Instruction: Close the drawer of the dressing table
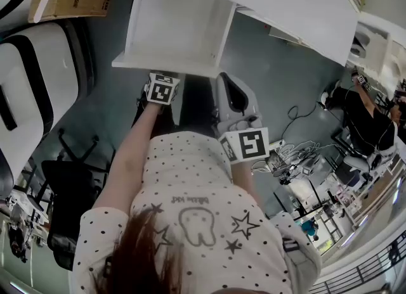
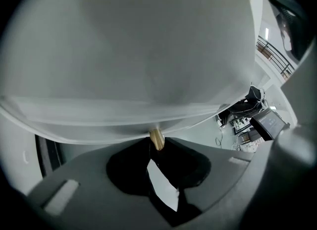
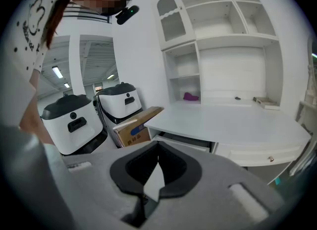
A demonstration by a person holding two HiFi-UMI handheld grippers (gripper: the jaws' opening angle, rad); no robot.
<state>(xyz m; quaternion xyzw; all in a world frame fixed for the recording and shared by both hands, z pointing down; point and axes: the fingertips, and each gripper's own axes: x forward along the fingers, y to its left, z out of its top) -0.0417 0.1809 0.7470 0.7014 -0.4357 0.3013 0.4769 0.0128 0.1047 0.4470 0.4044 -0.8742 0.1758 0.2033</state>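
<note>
Left gripper view: knob (image 2: 156, 138) in claw (image 2: 158, 145).

Wears a white top (image 1: 190, 178) scattered with small black dots, with dotted sleeves ending above the elbow. Shows on the chest a line drawing of a tooth (image 1: 196, 226), with stars (image 1: 244, 225) at either side and a short line of print above. Has long hair (image 1: 143, 255) falling over the front. Adds at each hand a matt grey gripper with a rounded black recess about the jaws and pale rectangular inlays in the shell: left gripper (image 2: 156, 145), right gripper (image 3: 157, 150). Bears on each a white cube printed with black square markers: left cube (image 1: 162, 89), right cube (image 1: 246, 145).
</note>
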